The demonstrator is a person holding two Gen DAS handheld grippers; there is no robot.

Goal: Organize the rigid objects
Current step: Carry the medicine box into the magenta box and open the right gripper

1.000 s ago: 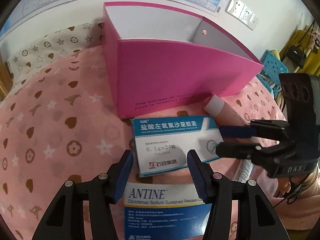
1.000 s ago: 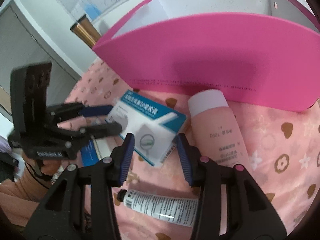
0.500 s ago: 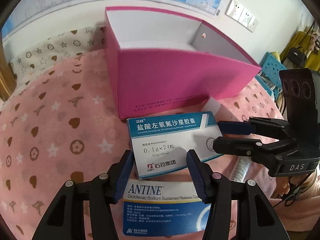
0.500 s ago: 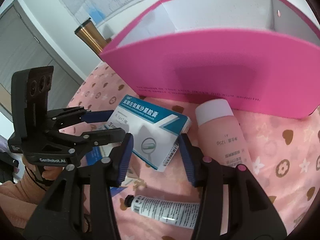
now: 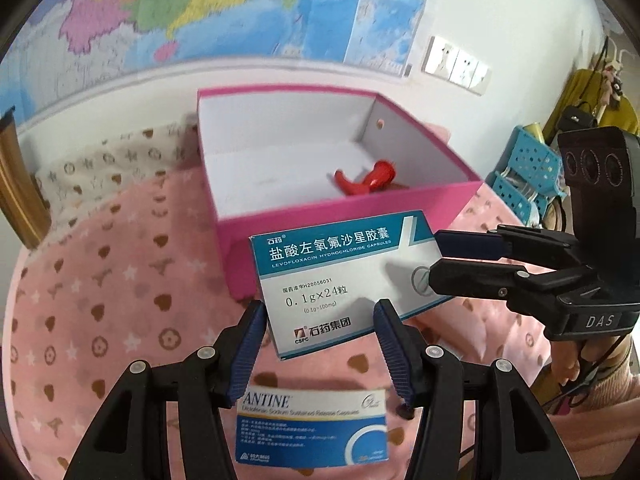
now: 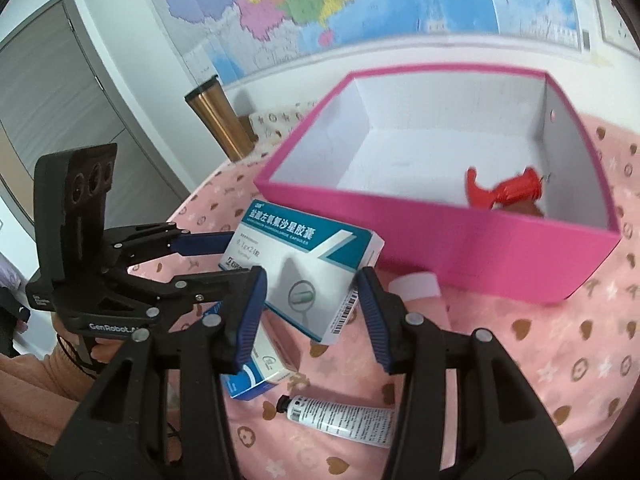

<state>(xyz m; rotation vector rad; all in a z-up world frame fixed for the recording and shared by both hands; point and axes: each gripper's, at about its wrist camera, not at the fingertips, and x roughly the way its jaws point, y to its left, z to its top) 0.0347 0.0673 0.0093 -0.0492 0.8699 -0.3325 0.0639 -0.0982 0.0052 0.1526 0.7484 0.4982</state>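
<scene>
Gripping the teal medicine box (image 5: 340, 280) together, both jaws part-open; only the right view shows a tube (image 6: 340, 420).

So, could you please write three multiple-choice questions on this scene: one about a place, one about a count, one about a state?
1. Where is the red object?
A. on the wall
B. inside the pink box
C. on the floor

2. How many medicine cartons are in view?
A. one
B. two
C. four

3. The teal carton is:
A. lying in the pink box
B. held up by both grippers
C. crushed flat

Answers:
1 B: it lies on the box's white bottom.
2 B: the teal carton and the ANTINE carton on the cloth.
3 B: the left gripper and the right gripper each clamp it, clear of the cloth.
</scene>
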